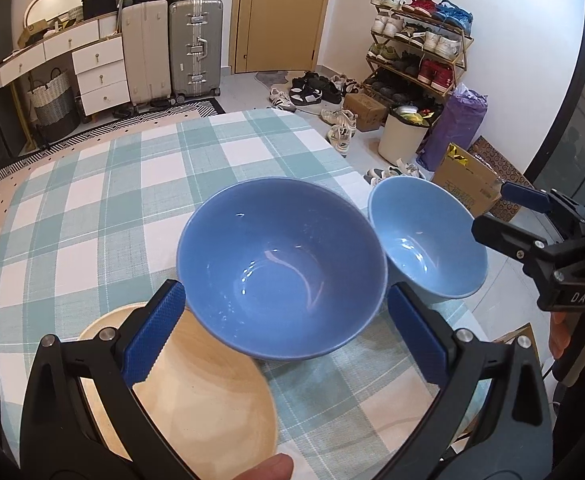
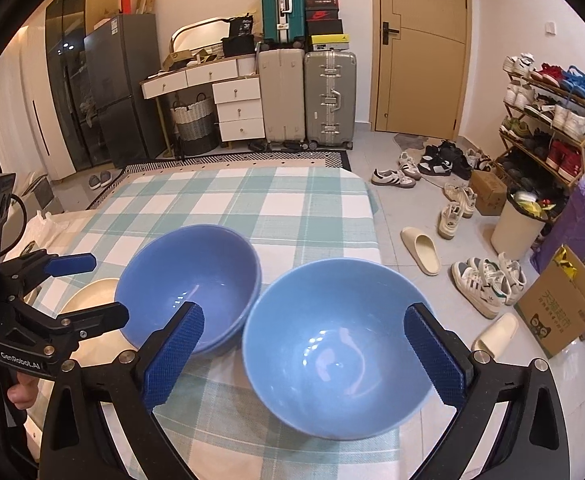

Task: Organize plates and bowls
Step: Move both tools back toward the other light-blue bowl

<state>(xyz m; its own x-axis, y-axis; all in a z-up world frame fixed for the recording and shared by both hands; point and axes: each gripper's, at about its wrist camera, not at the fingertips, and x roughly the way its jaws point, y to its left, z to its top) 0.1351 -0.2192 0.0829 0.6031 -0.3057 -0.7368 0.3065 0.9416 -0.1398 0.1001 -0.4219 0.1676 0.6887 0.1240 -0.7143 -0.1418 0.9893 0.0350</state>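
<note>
A darker blue bowl [image 1: 282,268] [image 2: 190,280] stands on the checked tablecloth [image 1: 132,200], and in the right wrist view its rim looks doubled, like two nested bowls. My left gripper [image 1: 285,290] [image 2: 92,288] is open, its blue pads on either side of the bowl's near rim and not pressing it. A light blue bowl [image 1: 428,240] [image 2: 332,360] sits just right of it. My right gripper [image 2: 304,312] [image 1: 508,214] is open around that bowl without gripping. A cream plate [image 1: 204,400] [image 2: 88,296] lies at the near left, partly under the darker bowl.
The table's right edge [image 2: 374,232] runs close to the light bowl. Beyond it, the floor holds shoes [image 2: 488,284], slippers [image 2: 420,248], a cardboard box [image 2: 564,312] and a bin [image 2: 516,224]. Suitcases and drawers stand at the far wall. A thumb [image 1: 270,468] shows below.
</note>
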